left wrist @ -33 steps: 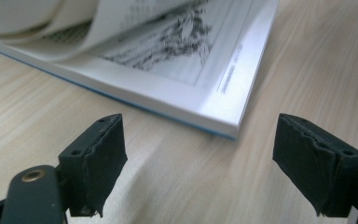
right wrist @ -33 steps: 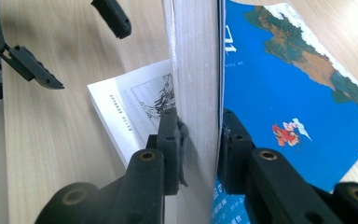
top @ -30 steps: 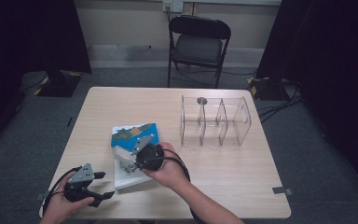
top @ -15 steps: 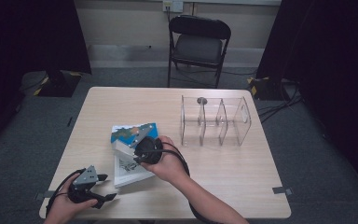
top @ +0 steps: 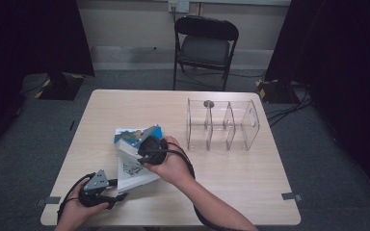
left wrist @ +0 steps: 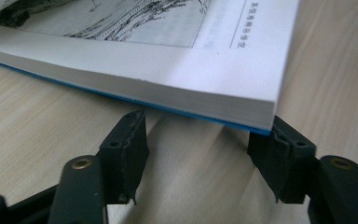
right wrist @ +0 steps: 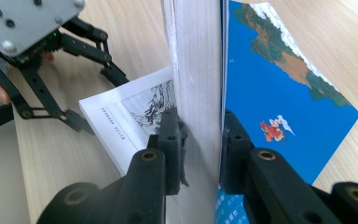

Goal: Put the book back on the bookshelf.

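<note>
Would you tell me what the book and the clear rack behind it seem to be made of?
Book: paper, matte white page edges in a thick block; the blue cover looks like smooth, printed card.
Rack: see-through dividers, probably acrylic, possibly glass.

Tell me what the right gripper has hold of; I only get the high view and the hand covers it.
Observer: The right gripper is shut on a thick block of pages of the open book, lifted upright.
Operator: Say what lies past those pages.
Observer: The blue cover, with a small red figure printed on it.
Operator: Report the left gripper.
Observer: The left gripper is open, its fingers low on the table at the near corner of the book, under the edge of the lying pages; whether they touch it I cannot tell.
</note>
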Demonstrator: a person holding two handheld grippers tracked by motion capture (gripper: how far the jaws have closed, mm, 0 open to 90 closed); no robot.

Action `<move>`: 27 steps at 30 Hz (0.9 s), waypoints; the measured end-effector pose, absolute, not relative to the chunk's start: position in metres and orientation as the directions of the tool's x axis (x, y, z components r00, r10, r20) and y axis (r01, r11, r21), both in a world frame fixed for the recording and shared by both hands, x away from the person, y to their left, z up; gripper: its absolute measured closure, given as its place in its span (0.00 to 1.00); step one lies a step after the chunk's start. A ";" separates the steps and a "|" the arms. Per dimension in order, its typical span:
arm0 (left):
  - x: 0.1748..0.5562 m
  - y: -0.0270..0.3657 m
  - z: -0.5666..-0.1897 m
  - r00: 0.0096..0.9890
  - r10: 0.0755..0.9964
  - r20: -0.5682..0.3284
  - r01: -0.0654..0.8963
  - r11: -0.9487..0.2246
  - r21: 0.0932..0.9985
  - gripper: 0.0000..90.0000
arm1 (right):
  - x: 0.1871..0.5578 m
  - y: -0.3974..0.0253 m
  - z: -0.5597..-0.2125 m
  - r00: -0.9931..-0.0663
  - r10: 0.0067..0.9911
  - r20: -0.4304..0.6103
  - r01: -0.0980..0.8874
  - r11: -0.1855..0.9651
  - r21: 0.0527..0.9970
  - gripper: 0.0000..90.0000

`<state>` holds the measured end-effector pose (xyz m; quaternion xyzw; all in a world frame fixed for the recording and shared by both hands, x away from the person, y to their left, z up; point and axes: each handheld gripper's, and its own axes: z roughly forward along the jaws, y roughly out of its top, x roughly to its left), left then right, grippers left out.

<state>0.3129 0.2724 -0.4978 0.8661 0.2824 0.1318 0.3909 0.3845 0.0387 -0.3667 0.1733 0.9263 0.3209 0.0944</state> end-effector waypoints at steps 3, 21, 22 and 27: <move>0.313 0.269 -0.498 0.798 0.602 -0.019 0.404 -0.512 0.758 0.52 | 0.384 0.039 -0.366 -0.920 0.388 -0.058 0.268 0.730 0.628 0.83; 0.315 0.271 -0.491 0.753 0.637 -0.164 0.483 -0.365 0.796 0.50 | 0.369 0.037 -0.387 -0.926 0.369 -0.080 0.240 0.739 0.629 0.82; 0.315 0.270 -0.491 0.751 0.639 -0.169 0.485 -0.359 0.798 0.50 | 0.368 0.037 -0.389 -0.928 0.361 -0.092 0.226 0.743 0.630 0.82; 0.315 0.269 -0.485 0.758 0.625 -0.187 0.474 -0.332 0.815 0.51 | 0.357 0.037 -0.407 -0.934 0.341 -0.107 0.207 0.760 0.615 0.81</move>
